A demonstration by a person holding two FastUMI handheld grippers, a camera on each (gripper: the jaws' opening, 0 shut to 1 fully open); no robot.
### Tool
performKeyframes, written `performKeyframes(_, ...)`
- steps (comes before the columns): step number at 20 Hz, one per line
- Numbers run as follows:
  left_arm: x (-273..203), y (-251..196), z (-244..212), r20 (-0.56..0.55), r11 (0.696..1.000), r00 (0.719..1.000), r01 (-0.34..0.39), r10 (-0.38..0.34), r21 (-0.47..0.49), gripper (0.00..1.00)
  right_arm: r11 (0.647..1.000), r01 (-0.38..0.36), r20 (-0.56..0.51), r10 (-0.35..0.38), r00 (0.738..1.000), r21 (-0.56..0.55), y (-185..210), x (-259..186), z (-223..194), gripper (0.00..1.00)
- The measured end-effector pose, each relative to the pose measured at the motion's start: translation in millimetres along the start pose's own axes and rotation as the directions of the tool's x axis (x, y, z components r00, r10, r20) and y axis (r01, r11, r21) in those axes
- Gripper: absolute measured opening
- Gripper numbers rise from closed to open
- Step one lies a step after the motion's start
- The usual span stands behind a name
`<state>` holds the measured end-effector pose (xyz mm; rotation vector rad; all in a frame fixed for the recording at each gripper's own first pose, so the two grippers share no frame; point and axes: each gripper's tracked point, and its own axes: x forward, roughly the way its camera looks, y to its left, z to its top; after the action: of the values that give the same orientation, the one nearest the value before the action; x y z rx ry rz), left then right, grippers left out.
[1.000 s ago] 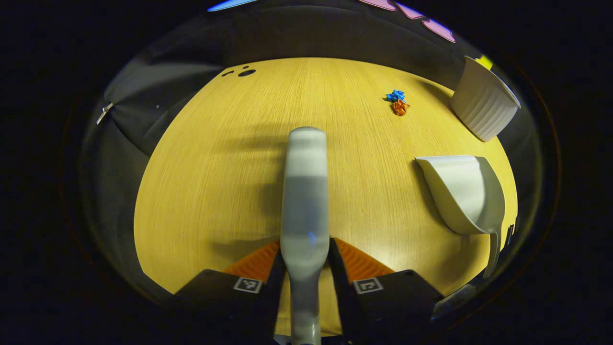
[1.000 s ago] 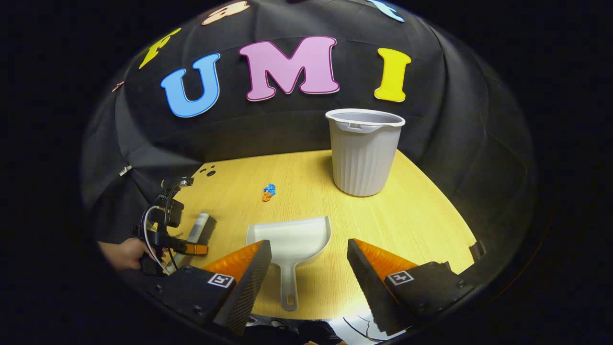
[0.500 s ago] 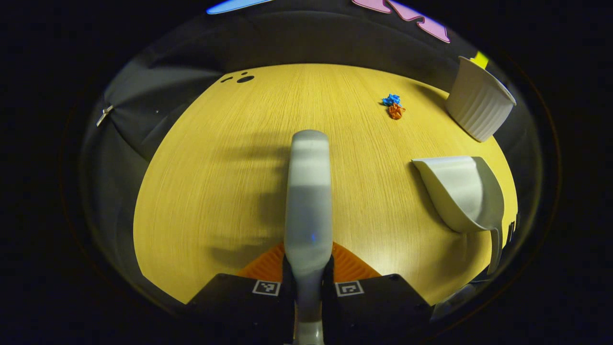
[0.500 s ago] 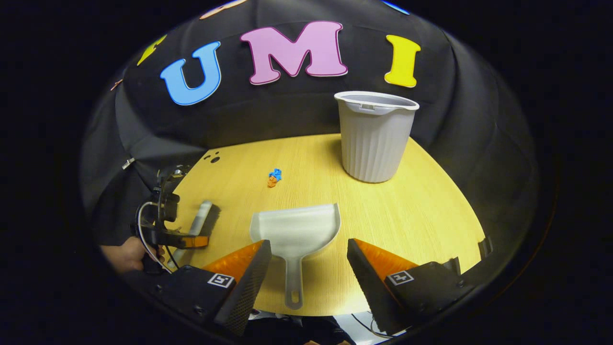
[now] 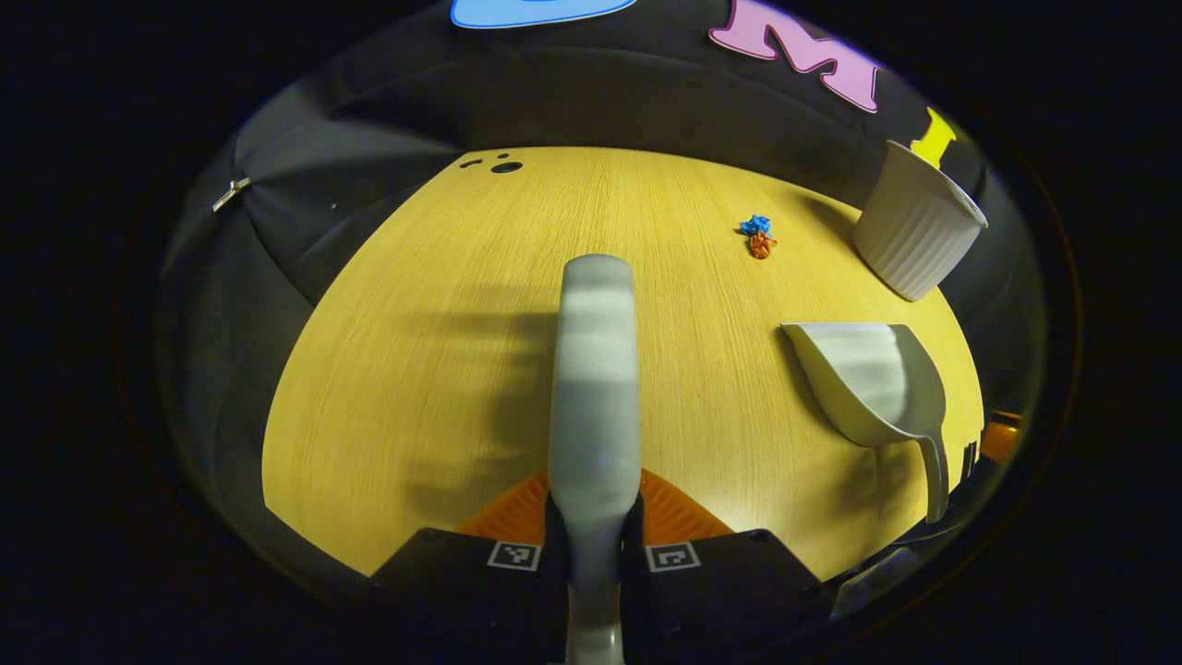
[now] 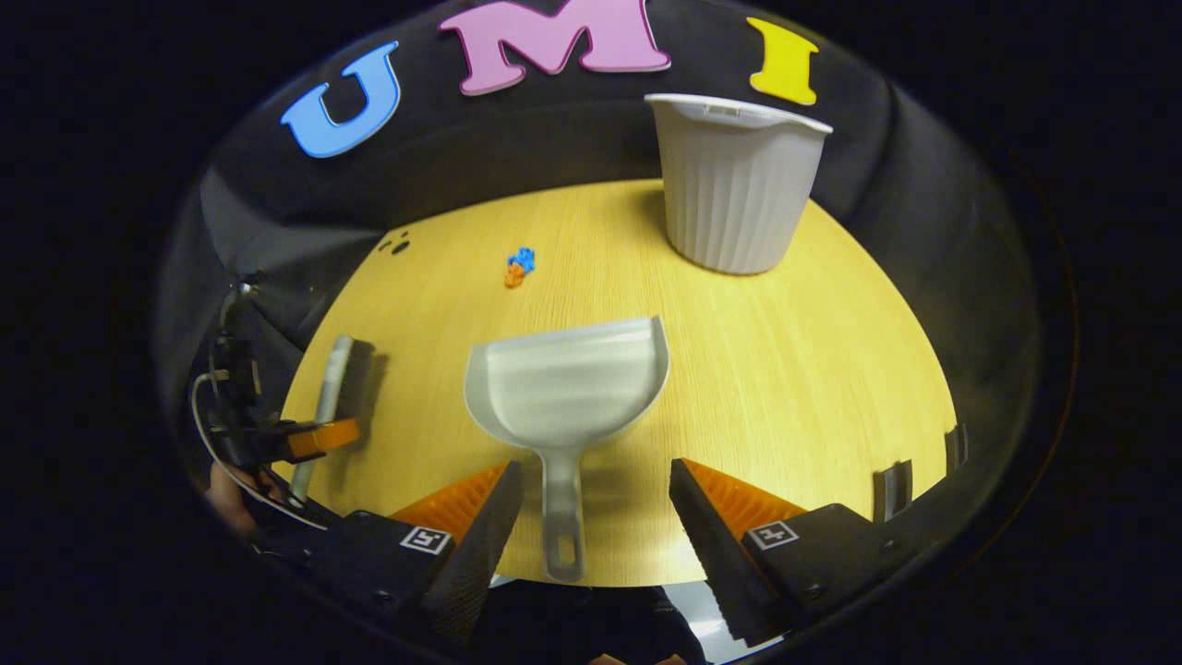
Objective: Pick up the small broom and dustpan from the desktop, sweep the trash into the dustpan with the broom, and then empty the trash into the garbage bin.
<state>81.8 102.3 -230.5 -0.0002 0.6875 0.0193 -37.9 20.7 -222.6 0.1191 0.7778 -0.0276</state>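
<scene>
Worktop point(image 6: 813, 369): yellow wood, black cloth behind.
Left tongs point(image 5: 594, 517): clenched on the broom point(image 5: 596, 369) at its handle, head pointing forward, likely ready for sweeping.
Right tongs point(image 6: 596, 503): released, fingers wide either side of the dustpan point(image 6: 565, 380) handle, not touching; seemingly lined up to grasp.
Trash point(image 6: 518, 267): blue and orange scraps beyond the pan's mouth, well apart from both tongs.
Garbage bin point(image 6: 734, 185): upright at the far right, near the wall.
</scene>
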Motion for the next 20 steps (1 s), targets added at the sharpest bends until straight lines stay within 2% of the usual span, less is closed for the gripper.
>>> performKeyframes(3, -20, 10, -5, 0.015, 0.999, 0.999, -0.043, 0.042, 0.021, 0.27, 1.000, -0.010, -0.075, 0.010, 0.997, 0.005, 6, 23, -19, 1.00)
performKeyframes(7, -36, 3, -6, 0.031, 0.999, 0.999, -0.034, 0.034, -0.014, 0.27, 1.000, 0.022, -0.181, -0.023, 0.983, -0.006, 2, 57, -45, 0.99)
performKeyframes(12, -41, -3, -7, 0.027, 0.998, 0.998, -0.055, 0.055, -0.013, 0.27, 0.999, 0.035, -0.227, -0.038, 0.973, -0.019, 5, 84, -49, 0.99)
performKeyframes(13, -40, -3, -7, 0.018, 0.998, 0.998, -0.057, 0.057, -0.017, 0.27, 0.998, 0.050, -0.210, -0.055, 0.976, -0.030, 3, 86, -43, 0.99)
performKeyframes(17, -42, -6, -7, -0.014, 0.997, 0.997, -0.076, 0.075, -0.033, 0.28, 0.993, 0.071, -0.200, -0.090, 0.976, -0.098, 5, 102, -33, 0.90)
performKeyframes(20, -41, -12, -7, -0.018, 0.996, 0.997, -0.075, 0.074, -0.043, 0.29, 0.991, 0.072, -0.214, -0.095, 0.972, -0.115, 7, 100, -32, 0.65)
